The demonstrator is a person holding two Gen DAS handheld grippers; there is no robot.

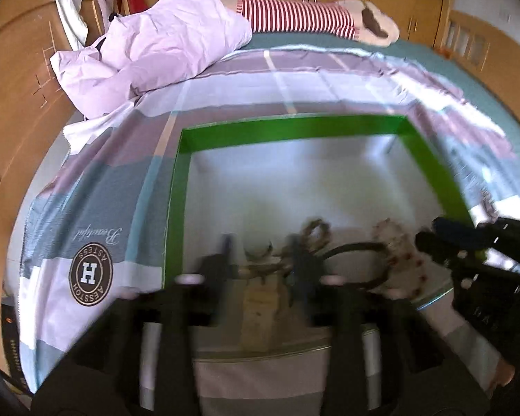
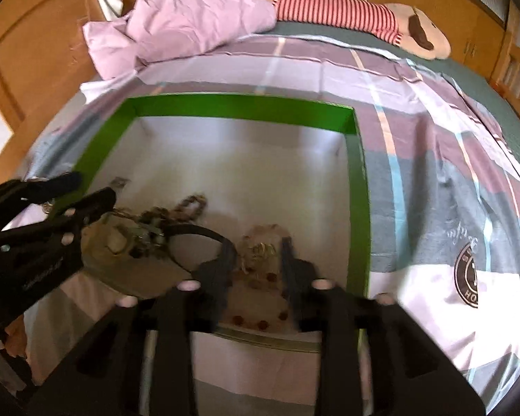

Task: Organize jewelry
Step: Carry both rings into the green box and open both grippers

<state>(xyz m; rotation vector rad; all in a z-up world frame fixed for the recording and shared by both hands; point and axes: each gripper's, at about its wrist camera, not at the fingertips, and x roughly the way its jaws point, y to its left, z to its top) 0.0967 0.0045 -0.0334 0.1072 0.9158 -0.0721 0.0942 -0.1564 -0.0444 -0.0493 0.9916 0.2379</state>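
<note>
I find the tangled pile of chains, beads and a black band (image 2: 190, 228) lying at the near edge inside the shallow green-rimmed white box (image 2: 239, 104), presumably gathered there for sorting. My right gripper (image 2: 256, 256) straddles a beaded piece, jaws apart, holding nothing. My left gripper (image 1: 263, 260) likewise hangs parted, empty, above a pale tag. Bedspread surrounds.

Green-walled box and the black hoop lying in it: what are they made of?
Green-walled box: looks like cardboard, matte green walls, plain white floor, crisp folded corners. Black hoop: thin, smooth, evenly curved band, probably plastic or coated metal; motion blur leaves that open.
</note>
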